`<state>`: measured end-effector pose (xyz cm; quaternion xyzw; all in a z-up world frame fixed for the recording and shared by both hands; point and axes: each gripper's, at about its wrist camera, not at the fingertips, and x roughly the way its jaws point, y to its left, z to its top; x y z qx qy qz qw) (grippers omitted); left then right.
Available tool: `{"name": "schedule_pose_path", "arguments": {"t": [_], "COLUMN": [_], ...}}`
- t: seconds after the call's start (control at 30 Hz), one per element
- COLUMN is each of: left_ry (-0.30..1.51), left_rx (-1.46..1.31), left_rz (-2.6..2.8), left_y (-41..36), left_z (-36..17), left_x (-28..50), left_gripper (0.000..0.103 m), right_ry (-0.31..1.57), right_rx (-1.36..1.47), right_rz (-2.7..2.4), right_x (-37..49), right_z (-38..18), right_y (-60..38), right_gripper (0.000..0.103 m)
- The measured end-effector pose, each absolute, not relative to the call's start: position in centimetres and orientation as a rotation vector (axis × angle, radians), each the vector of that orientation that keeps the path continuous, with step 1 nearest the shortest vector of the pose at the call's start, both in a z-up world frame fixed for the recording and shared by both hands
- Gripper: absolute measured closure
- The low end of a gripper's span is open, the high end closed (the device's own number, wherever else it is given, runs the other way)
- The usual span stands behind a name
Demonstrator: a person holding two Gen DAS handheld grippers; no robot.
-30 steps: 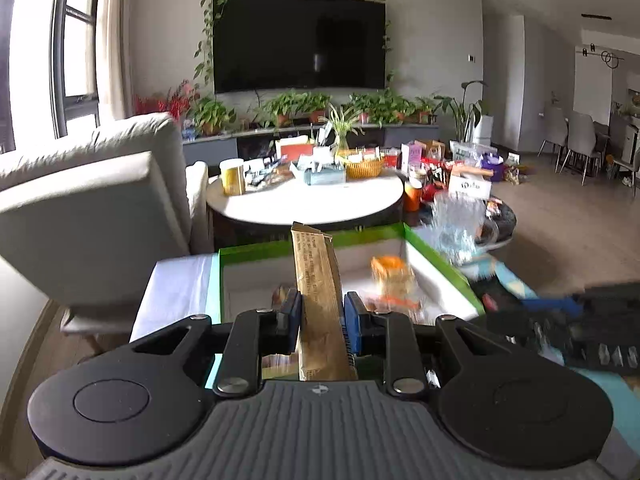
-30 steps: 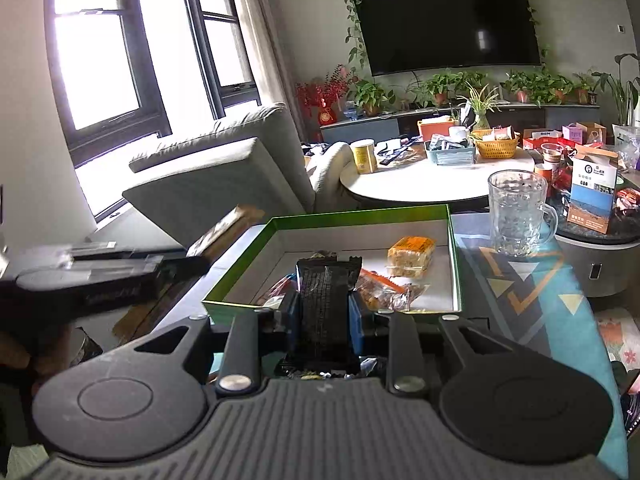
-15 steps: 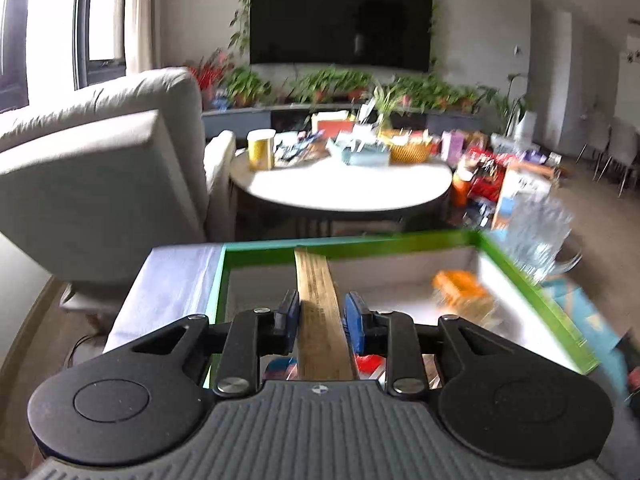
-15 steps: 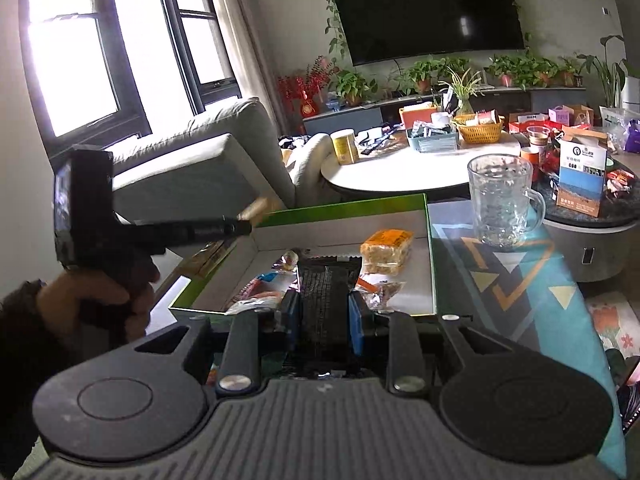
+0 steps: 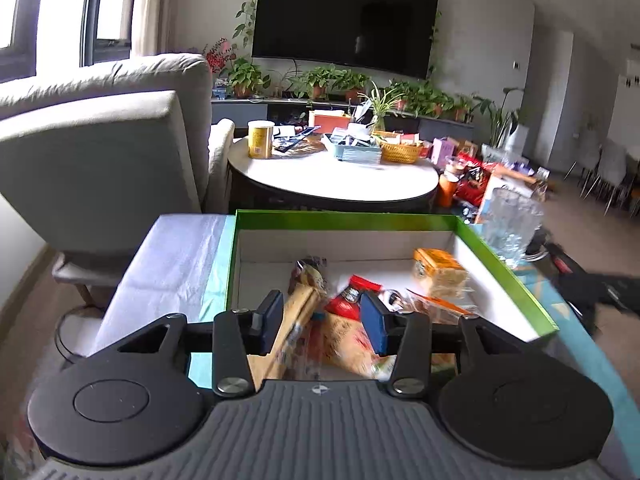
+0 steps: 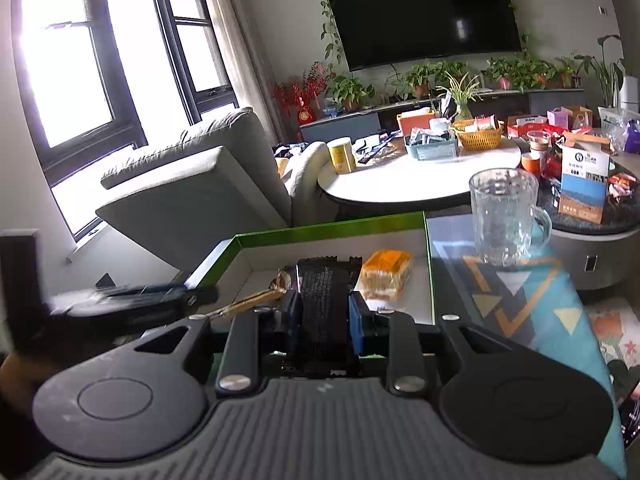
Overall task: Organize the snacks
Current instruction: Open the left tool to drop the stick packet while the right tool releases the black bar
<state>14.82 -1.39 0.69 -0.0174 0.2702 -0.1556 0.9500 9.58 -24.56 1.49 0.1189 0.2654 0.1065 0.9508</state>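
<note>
My left gripper [image 5: 322, 322] hangs over the near end of the green-rimmed box [image 5: 344, 218], and its jaws are opening. The long tan snack packet [image 5: 298, 312] leans loose between them against the left pad, tipping down onto a red packet [image 5: 348, 304] and other wrappers in the box. An orange-wrapped snack [image 5: 440, 272] lies at the box's far right. My right gripper [image 6: 323, 312] is shut on a black snack packet [image 6: 322, 300], held upright over the box's near edge [image 6: 328, 232]. In the right wrist view the left gripper [image 6: 192, 298] comes in from the left with the tan packet [image 6: 248, 302] at its tips.
A glass mug [image 6: 504, 216] stands on the patterned teal cloth [image 6: 520, 300] right of the box. A grey armchair [image 5: 100, 152] is at the left, and a cluttered round white table [image 5: 332, 176] lies beyond the box. A white cloth [image 5: 172, 256] covers the surface left of the box.
The left gripper moved over the box and sank, then its jaws parted; the tan packet, held upright before, now tips loose into the box. The right gripper kept the black packet and shifted sideways a little.
</note>
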Motion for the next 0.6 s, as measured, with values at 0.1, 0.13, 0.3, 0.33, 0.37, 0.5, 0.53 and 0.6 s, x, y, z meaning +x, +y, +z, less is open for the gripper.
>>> {"name": "schedule_pose_path", "arguments": {"t": [0.1, 0.13, 0.3, 0.33, 0.37, 0.5, 0.53, 0.6], "left_ry": [0.558, 0.560, 0.599, 0.612, 0.625, 0.663, 0.661, 0.668], "left_rx": [-0.042, -0.040, -0.059, -0.060, -0.057, -0.042, -0.029, 0.005], "left_rz": [-0.318, -0.313, -0.321, -0.328, -0.337, -0.398, -0.429, -0.448], "left_y": [-0.6, -0.2, 1.6, 1.9, 2.1, 2.0, 1.8, 1.1], "left_z": [0.6, 0.5, -0.4, -0.8, -1.1, -2.3, -2.5, -2.8], "left_x": [13.7, 13.2, 11.4, 11.2, 10.9, 9.1, 8.6, 7.9], "left_gripper": [0.062, 0.062, 0.061, 0.061, 0.061, 0.061, 0.060, 0.058], "right_ry": [0.541, 0.551, 0.602, 0.603, 0.605, 0.622, 0.625, 0.630], "right_rx": [0.256, 0.273, 0.332, 0.320, 0.311, 0.300, 0.299, 0.299], "right_rz": [0.236, 0.250, 0.278, 0.273, 0.271, 0.264, 0.261, 0.254], "right_x": [10.9, 11.4, 13.5, 13.6, 13.7, 14.3, 14.5, 15.0], "right_z": [1.9, 1.9, 1.7, 1.7, 1.7, 1.4, 1.3, 1.1], "right_y": [-24.7, -24.8, -25.1, -24.8, -24.7, -24.4, -24.3, -24.2], "right_gripper": [0.081, 0.081, 0.081, 0.081, 0.081, 0.081, 0.081, 0.081]}}
